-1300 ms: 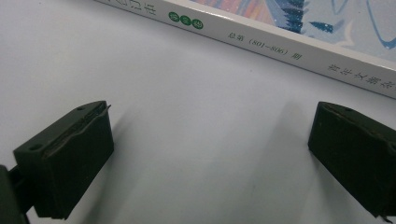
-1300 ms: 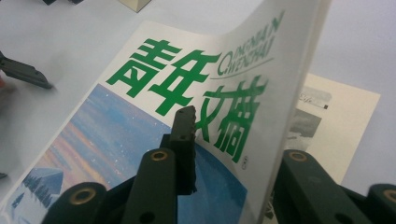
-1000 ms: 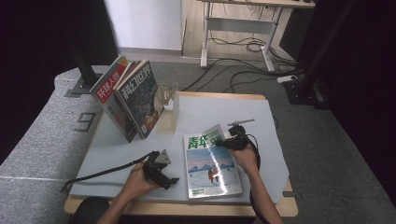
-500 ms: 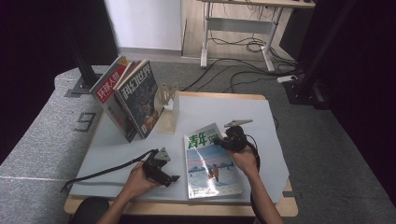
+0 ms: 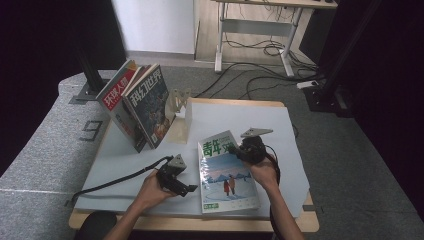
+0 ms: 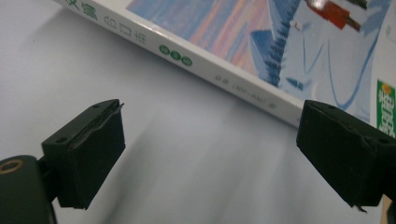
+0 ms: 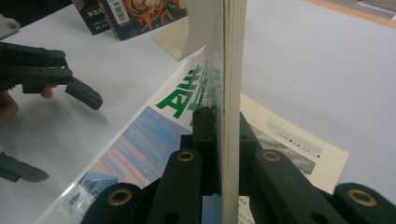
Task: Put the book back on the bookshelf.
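Observation:
A magazine (image 5: 227, 172) with a green title and a snowy blue cover lies near the table's front edge. My right gripper (image 5: 239, 150) is shut on its far right edge. In the right gripper view the gripped edge (image 7: 229, 70) stands upright between the jaws of that gripper (image 7: 223, 121), and the cover (image 7: 140, 154) slopes down to the left. My left gripper (image 5: 184, 187) sits left of the magazine, low over the table. Its jaws (image 6: 210, 154) stand wide and have just been closing a little, with bare table between them. The white spine (image 6: 224, 79) runs just beyond them.
Two magazines, one red (image 5: 116, 95) and one dark (image 5: 147, 107), lean upright at the back left against a beige bookend (image 5: 180, 107). A printed sheet (image 7: 299, 149) lies under the held magazine. The left gripper's cable (image 5: 115, 181) trails off to the front left over the white table cover (image 5: 260, 117).
My right gripper has risen a little with the magazine's far edge, tilting the cover up. The left gripper has stayed in place beside the spine.

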A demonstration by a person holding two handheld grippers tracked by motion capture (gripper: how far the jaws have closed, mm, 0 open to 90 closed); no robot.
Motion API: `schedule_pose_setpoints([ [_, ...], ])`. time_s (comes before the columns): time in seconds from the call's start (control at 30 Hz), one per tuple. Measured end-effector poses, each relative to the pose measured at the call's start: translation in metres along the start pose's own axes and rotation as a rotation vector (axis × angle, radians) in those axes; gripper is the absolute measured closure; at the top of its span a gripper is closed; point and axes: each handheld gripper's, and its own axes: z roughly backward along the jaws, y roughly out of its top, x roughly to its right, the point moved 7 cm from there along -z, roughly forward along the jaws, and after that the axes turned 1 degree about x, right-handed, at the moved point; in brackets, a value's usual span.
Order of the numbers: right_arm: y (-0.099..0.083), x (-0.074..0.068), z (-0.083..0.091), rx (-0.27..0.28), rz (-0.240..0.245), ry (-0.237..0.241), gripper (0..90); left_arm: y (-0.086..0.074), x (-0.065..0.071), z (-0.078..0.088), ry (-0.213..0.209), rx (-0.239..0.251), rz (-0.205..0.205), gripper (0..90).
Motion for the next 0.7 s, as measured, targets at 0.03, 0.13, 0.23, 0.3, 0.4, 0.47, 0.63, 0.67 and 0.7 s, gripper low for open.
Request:
schedule_pose_setpoints([
  [0.03, 0.001, -0.001, 0.003, 0.009, 0.005, -0.001, 83.7, 0.004, 0.0, -0.001, -0.025, 0.01, 0.016, 6.6],
  [0.13, 0.002, -0.002, 0.007, 0.021, 0.009, 0.001, 83.8, 0.01, 0.001, -0.006, -0.054, 0.016, 0.026, 5.2],
  [0.23, 0.003, -0.002, 0.009, 0.028, 0.011, 0.002, 83.8, 0.014, 0.003, -0.009, -0.072, 0.018, 0.025, 5.1],
  [0.3, 0.003, -0.003, 0.011, 0.035, 0.019, 0.003, 83.8, 0.018, 0.005, -0.013, -0.083, 0.013, 0.025, 5.1],
  [0.4, 0.005, -0.005, 0.015, 0.045, 0.036, -0.002, 83.7, 0.022, 0.006, -0.021, -0.086, -0.003, 0.027, 5.5],
  [0.47, 0.005, -0.006, 0.016, 0.047, 0.039, -0.002, 83.7, 0.022, 0.005, -0.023, -0.086, -0.007, 0.032, 5.5],
  [0.63, 0.006, -0.008, 0.017, 0.049, 0.049, -0.002, 83.7, 0.025, 0.005, -0.033, -0.133, -0.014, 0.054, 5.6],
  [0.67, 0.007, -0.009, 0.018, 0.049, 0.054, -0.002, 83.7, 0.026, 0.005, -0.035, -0.144, -0.013, 0.058, 6.1],
  [0.7, 0.007, -0.009, 0.018, 0.049, 0.054, -0.002, 83.7, 0.027, 0.006, -0.037, -0.155, -0.015, 0.06, 6.1],
])
